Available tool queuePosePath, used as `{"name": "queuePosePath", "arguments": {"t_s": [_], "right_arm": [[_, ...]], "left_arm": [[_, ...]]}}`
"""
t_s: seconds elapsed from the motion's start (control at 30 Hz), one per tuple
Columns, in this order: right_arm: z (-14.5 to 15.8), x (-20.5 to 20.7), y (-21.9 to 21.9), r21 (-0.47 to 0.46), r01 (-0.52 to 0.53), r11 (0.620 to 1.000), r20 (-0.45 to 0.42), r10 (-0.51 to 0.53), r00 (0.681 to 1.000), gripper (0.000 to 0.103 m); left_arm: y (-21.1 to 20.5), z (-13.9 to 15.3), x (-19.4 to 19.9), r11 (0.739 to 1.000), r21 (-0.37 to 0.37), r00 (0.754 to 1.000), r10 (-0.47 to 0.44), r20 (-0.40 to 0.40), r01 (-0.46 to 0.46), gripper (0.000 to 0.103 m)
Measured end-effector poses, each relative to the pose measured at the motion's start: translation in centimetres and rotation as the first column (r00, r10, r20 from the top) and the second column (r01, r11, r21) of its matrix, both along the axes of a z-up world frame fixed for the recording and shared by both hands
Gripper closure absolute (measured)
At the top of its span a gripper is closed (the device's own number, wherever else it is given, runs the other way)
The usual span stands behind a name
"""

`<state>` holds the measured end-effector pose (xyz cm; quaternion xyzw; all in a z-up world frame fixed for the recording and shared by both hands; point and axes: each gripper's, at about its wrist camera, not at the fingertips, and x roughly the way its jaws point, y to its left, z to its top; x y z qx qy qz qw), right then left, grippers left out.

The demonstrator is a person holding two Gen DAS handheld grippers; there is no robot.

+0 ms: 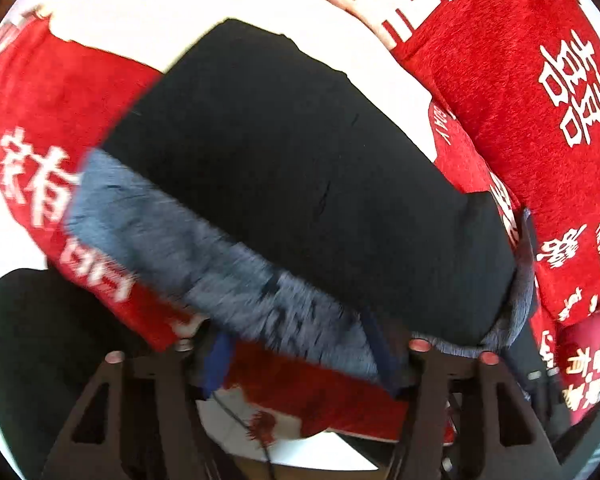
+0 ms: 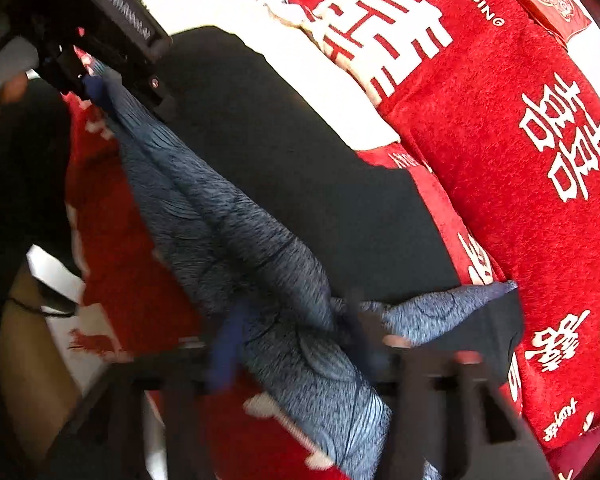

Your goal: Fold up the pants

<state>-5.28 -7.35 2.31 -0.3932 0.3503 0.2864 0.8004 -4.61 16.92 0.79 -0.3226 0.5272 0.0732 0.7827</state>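
The pants [image 1: 292, 184] lie spread over a red blanket [image 1: 540, 128] printed with white characters, which drapes what looks like a bed, and I'll take that blanket as my marker for everything else. A black outer face of the pants lies flat in the middle of the blanket, while the blue-grey heathered inside [image 2: 236, 248] shows along the near edge, turned up where the fabric has been carried over onto itself. So the step in hand looks to me like the end of a fold: the edge has been brought across and is being let down on the blanket. The left tool [image 1: 300, 350] has its jaws standing apart at the near hem, with the heathered fabric lying between them but not visibly pinched. The right tool [image 2: 320, 354] is blurred, so I hedge here, yet its jaws also appear apart, with the grey cloth and a dark blue drawstring [image 2: 228, 344] running across the gap. From the right wrist view the left tool's black body sits at the far left end of the same hem. Next, I'd judge, both tools must draw clear without dragging the edge, then find fresh hold for a further fold, watching that the drawstring doesn't snag.
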Motion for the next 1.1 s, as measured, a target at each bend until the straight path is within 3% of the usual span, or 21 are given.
{"name": "queuePosePath", "arguments": {"t_s": [0.03,0.1,0.2,0.27,0.33,0.37,0.4,0.57,0.7,0.73,0.8,0.87,0.97,1.07,1.1], "right_arm": [[1.0,-0.5,-0.4,0.031,-0.010,0.999,-0.021,0.011,1.000,0.026],[3.2,-0.6,-1.5,0.123,0.002,0.992,-0.072,0.007,0.997,0.026],[6.2,1.7,-2.6,0.273,0.113,0.955,-0.156,-0.072,0.985,0.023],[7.0,4.2,-2.6,0.316,0.197,0.928,-0.194,-0.141,0.971,0.021],[6.8,6.6,-1.9,0.308,0.266,0.913,-0.227,-0.201,0.953,0.021],[6.3,7.7,-1.3,0.298,0.289,0.910,-0.241,-0.221,0.945,0.021],[5.7,8.4,-0.9,0.282,0.303,0.910,-0.250,-0.236,0.939,0.021],[0.2,8.6,-0.2,0.080,0.383,0.920,-0.304,-0.344,0.889,0.021],[0.3,6.3,-2.7,0.141,0.385,0.912,-0.313,-0.328,0.891,0.021],[0.9,6.3,-3.4,0.159,0.394,0.905,-0.329,-0.327,0.886,0.021],[2.7,7.1,-4.6,0.221,0.431,0.875,-0.327,-0.350,0.878,0.021],[4.6,9.4,-5.9,0.258,0.505,0.824,-0.276,-0.438,0.856,0.019],[5.8,14.6,-8.2,0.234,0.657,0.717,-0.190,-0.629,0.754,0.013],[3.7,21.0,-9.9,0.079,0.803,0.591,-0.199,-0.780,0.593,0.013],[2.7,22.7,-10.5,0.025,0.825,0.565,-0.216,-0.802,0.556,0.013]], "left_arm": [[0.1,0.4,-0.8,1.000,0.013,1.000,-0.013,0.006,0.013,0.040],[0.0,1.4,-2.0,0.999,0.035,0.999,-0.031,0.026,0.030,0.040],[-0.2,3.0,-2.2,0.999,0.040,0.997,-0.031,0.076,0.028,0.040],[-0.7,4.4,-1.2,0.998,0.052,0.991,-0.044,0.129,0.037,0.040],[-1.4,5.2,0.2,0.996,0.071,0.986,-0.058,0.153,0.048,0.037],[-2.0,5.1,1.4,0.994,0.083,0.985,-0.082,0.150,0.070,0.020],[-2.4,4.8,2.4,0.994,0.090,0.987,-0.079,0.139,0.067,0.014],[-4.5,0.9,4.1,0.987,0.097,0.992,-0.128,-0.018,0.130,0.014],[-7.6,-0.1,2.7,0.941,0.250,0.973,-0.224,-0.047,0.229,0.013],[-8.0,-0.2,2.4,0.931,0.272,0.969,-0.241,-0.050,0.245,0.009],[-8.0,-0.3,2.5,0.932,0.263,0.969,-0.241,-0.059,0.248,0.007],[-7.7,-0.3,2.6,0.940,0.246,0.972,-0.229,-0.060,0.237,0.006],[-7.7,-0.4,2.9,0.941,0.243,0.972,-0.225,-0.065,0.234,0.006],[-7.8,-0.6,3.2,0.942,0.237,0.971,-0.226,-0.076,0.238,0.002],[-8.1,-0.7,3.6,0.943,0.236,0.971,-0.224,-0.079,0.237,0.002]]}}
